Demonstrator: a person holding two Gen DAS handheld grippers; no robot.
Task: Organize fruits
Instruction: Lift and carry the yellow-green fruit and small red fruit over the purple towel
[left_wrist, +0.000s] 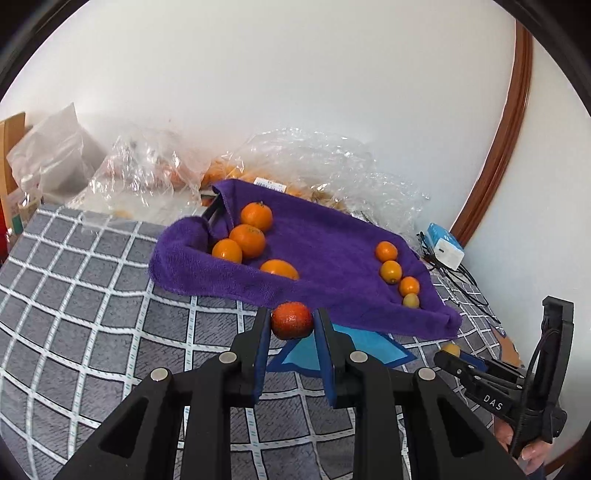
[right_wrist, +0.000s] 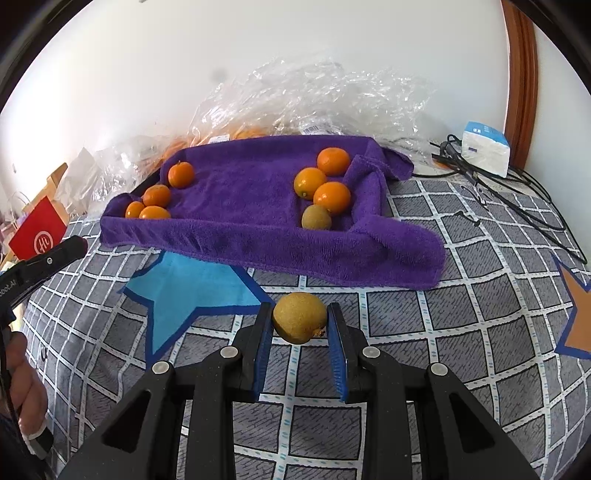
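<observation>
My left gripper (left_wrist: 292, 320) is shut on a reddish-orange fruit (left_wrist: 291, 319), held just in front of the purple towel-lined tray (left_wrist: 332, 236). My right gripper (right_wrist: 300, 317) is shut on a yellow-green fruit (right_wrist: 300, 316), held above the checked cloth in front of the same tray (right_wrist: 243, 192). The tray holds several tangerines (left_wrist: 246, 239) on its left side and several small kumquats (left_wrist: 390, 271) on its right side. In the right wrist view the tangerines (right_wrist: 157, 195) lie at left and the kumquats (right_wrist: 325, 192) at right. The right gripper also shows in the left wrist view (left_wrist: 448, 354).
A grey checked cloth (left_wrist: 92, 295) with a blue star patch (right_wrist: 184, 291) covers the surface. Clear plastic bags (right_wrist: 314, 99) with more fruit lie behind the tray. A white-and-blue box (right_wrist: 485, 147) and black cables (right_wrist: 517, 192) lie at right. A red box (right_wrist: 38, 232) stands at left.
</observation>
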